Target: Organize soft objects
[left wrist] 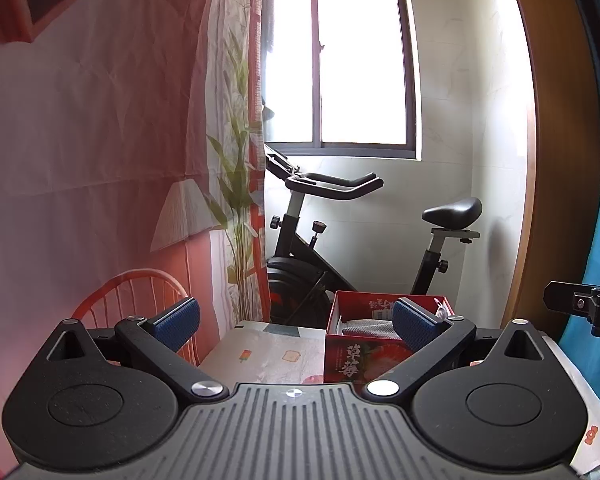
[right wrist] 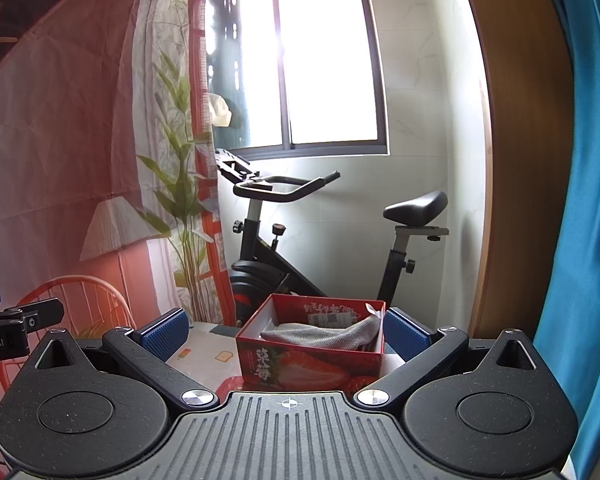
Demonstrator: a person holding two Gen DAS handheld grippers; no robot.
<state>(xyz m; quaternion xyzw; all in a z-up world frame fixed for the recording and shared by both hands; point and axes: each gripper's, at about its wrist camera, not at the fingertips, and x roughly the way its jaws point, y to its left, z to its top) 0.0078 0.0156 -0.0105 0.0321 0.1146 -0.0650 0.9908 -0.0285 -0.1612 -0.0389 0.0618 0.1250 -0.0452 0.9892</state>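
Grey mesh fabric point(right wrist: 328, 336) is seen lying inside the red strawberry box point(right wrist: 308, 364), just ahead of the right gripper point(right wrist: 286, 334). Both it and the left gripper point(left wrist: 296, 322) are held wide open, empty. The light box could be shoved if a finger catches its rim.

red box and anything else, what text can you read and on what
"草莓": front of the red box.
"bot.AI": left gripper's body, start cut off.
White print and a label on the box's inner back wall: too blurred to read.
Orange marks on the paper: unreadable.
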